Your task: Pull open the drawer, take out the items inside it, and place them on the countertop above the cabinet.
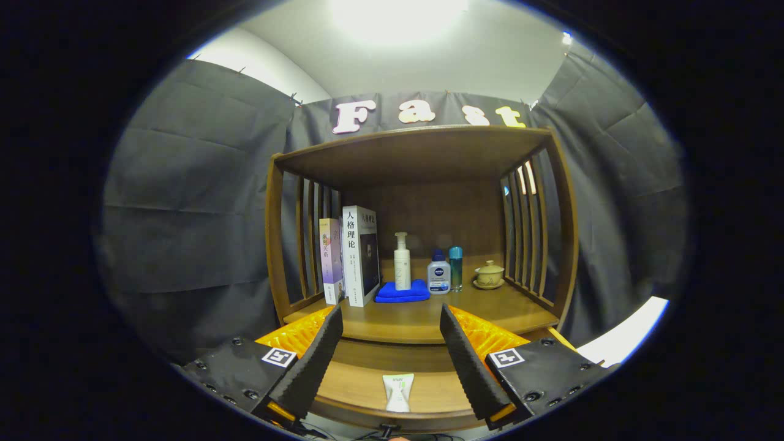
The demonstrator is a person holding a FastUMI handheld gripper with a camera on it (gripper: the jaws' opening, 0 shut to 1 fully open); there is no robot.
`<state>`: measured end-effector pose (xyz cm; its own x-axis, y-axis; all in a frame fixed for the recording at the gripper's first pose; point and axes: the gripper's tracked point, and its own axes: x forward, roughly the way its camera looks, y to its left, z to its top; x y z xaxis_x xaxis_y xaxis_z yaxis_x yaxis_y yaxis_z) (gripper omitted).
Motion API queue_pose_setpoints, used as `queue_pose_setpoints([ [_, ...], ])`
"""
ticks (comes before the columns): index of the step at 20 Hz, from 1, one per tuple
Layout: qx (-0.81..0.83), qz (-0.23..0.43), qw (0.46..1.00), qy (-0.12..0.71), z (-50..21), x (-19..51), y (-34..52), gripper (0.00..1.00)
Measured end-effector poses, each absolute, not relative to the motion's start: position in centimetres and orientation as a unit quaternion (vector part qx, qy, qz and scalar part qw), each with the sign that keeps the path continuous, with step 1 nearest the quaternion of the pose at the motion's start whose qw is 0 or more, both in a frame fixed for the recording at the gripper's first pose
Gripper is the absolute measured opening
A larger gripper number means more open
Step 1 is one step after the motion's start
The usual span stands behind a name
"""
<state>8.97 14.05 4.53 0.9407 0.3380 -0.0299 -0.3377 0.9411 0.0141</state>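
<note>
My gripper [391,310] is open, with nothing held between its fingers. Its fingertips reach the front edge of the wooden countertop [490,309]. Below that edge the drawer [349,392] stands pulled out toward me. A white tube [398,392] lies flat on the drawer's floor, low between my two fingers and apart from both. No other item shows in the visible part of the drawer.
Under a wooden top shelf [416,147], the countertop carries two upright books [352,260], a white pump bottle [402,260] on a folded blue cloth [401,292], a small white-and-blue bottle [438,274], a teal bottle [456,263] and a lidded tea cup [489,275]. Slatted side walls [527,239] close both sides.
</note>
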Motion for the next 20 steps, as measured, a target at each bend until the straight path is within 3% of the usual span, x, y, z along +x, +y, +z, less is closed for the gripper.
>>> queue_pose_setpoints([
  [9, -0.018, 0.222, 0.952, 0.208, -0.2, 16.2, 17.6, 0.96],
  [20, -0.084, 0.238, 0.889, 0.383, -10.4, 16.5, 18.4, 0.97],
])
